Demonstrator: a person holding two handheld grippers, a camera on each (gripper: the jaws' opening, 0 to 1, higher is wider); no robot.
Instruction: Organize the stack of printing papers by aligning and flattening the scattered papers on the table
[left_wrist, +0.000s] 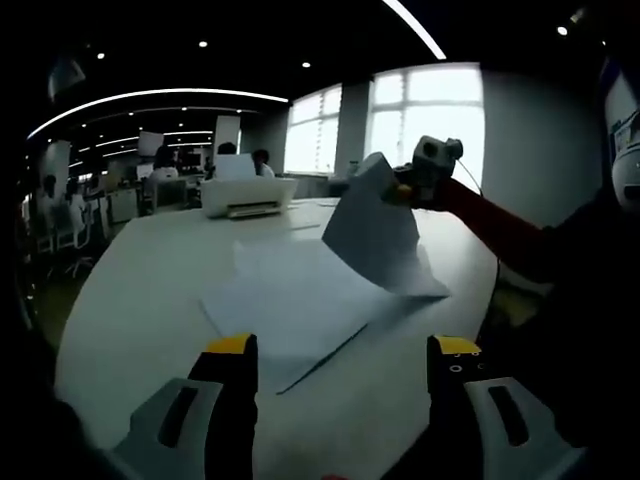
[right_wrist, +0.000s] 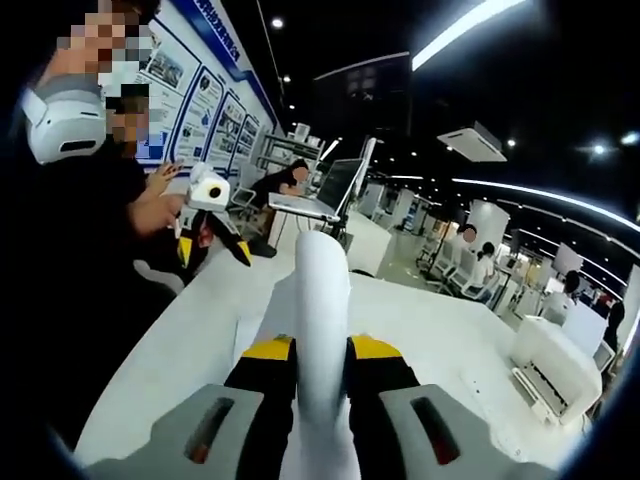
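Note:
Several white sheets (left_wrist: 290, 300) lie scattered and overlapping on the white table (left_wrist: 140, 300). One sheet (left_wrist: 375, 235) is lifted by its top corner, its lower edge still resting on the pile. My right gripper (left_wrist: 400, 190) is shut on that corner. In the right gripper view the same sheet (right_wrist: 322, 290) curls upward between the yellow-tipped jaws of my right gripper (right_wrist: 322, 348). My left gripper (left_wrist: 342, 348) is wide open near the pile's front edge with nothing between its jaws. It appears in the right gripper view as the left gripper (right_wrist: 212, 250), open and held by a hand.
A white printer (left_wrist: 248, 195) stands at the table's far end, also the printer (right_wrist: 550, 370). A laptop (right_wrist: 320, 195) sits on a stand beyond the table (right_wrist: 430, 330). A person (right_wrist: 90, 230) stands close at the table's side. Other people sit in the office behind.

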